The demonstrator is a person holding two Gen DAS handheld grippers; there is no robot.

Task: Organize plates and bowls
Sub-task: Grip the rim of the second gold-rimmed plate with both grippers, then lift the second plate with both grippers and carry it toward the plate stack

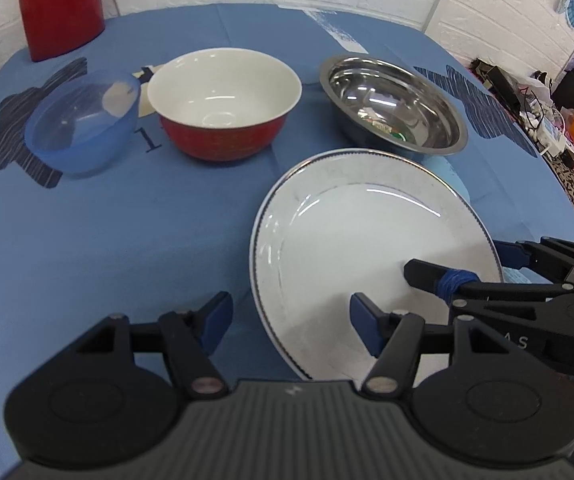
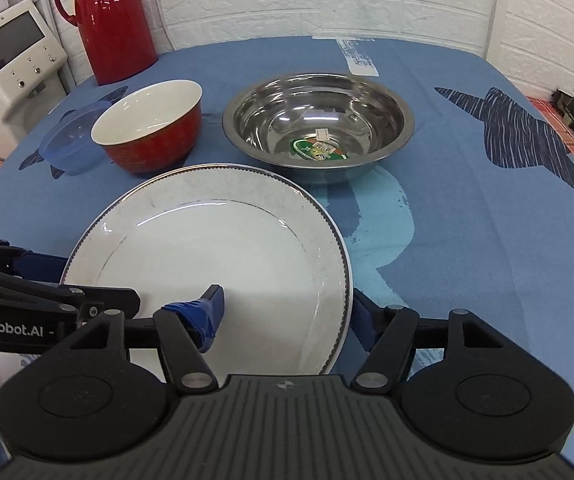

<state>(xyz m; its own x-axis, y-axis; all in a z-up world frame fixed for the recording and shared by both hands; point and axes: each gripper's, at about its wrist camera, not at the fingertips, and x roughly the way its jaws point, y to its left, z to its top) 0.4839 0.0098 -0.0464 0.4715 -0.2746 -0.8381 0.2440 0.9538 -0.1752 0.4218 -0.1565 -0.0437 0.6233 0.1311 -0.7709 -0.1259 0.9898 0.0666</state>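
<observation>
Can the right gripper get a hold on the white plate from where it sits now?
Probably yes. The right gripper is open with its fingers straddling the white plate's near rim, nothing between them. The left gripper straddles the opposite rim, apart from it.

A blue-clothed table (image 2: pixel 467 240) carries a white plate (image 2: pixel 215 256), with steel bowl (image 2: pixel 319 128), red bowl (image 2: pixel 151 132), blue plastic bowl (image 2: pixel 67 148) and red flask (image 2: pixel 111 20) behind it

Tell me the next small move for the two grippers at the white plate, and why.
Probably shut both grippers. The left gripper and right gripper are open, each straddling the white plate's near rim on opposite sides, so closing would secure it for lifting.
</observation>
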